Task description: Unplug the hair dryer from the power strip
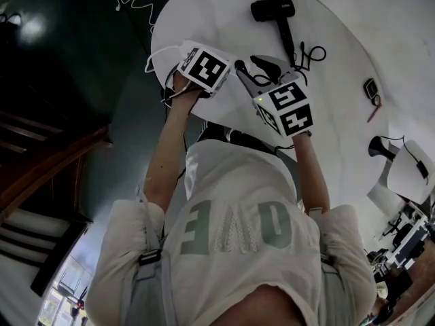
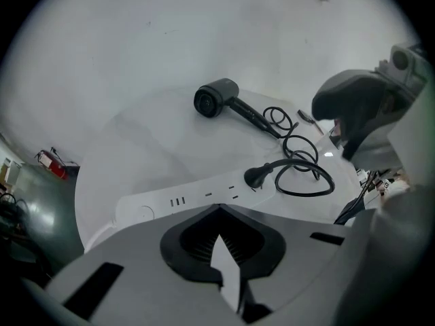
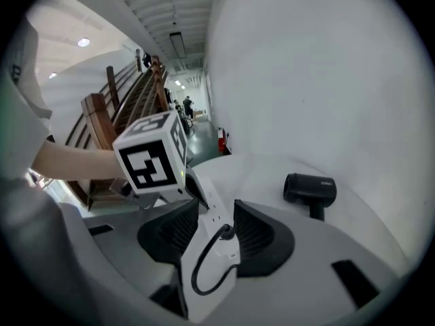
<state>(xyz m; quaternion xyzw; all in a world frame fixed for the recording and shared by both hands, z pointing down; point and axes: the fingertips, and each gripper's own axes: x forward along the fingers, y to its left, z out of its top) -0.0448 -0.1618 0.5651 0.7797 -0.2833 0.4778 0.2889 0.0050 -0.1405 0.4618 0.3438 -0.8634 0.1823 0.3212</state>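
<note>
A black hair dryer (image 1: 272,9) (image 2: 216,99) (image 3: 310,187) lies on the round white table (image 1: 224,12), its cord coiled (image 2: 302,175) beside it. Its black plug (image 2: 255,176) (image 3: 226,233) sits in the white power strip (image 2: 197,197) (image 3: 211,263). My right gripper (image 3: 212,209) (image 1: 257,68) is open, its pads on either side of the strip at the plug's end, apart from the plug. My left gripper (image 2: 219,209) is shut with nothing seen between its tips, and it points steeply down just short of the strip. Its marker cube (image 3: 153,156) hangs over the strip's far end.
The strip's white cable (image 1: 136,5) trails off the table's left edge. A small black device (image 1: 372,88) and a black-and-white object (image 1: 391,155) lie at the table's right. Wooden stairs (image 1: 41,175) run below on the left. A wall stands behind the table.
</note>
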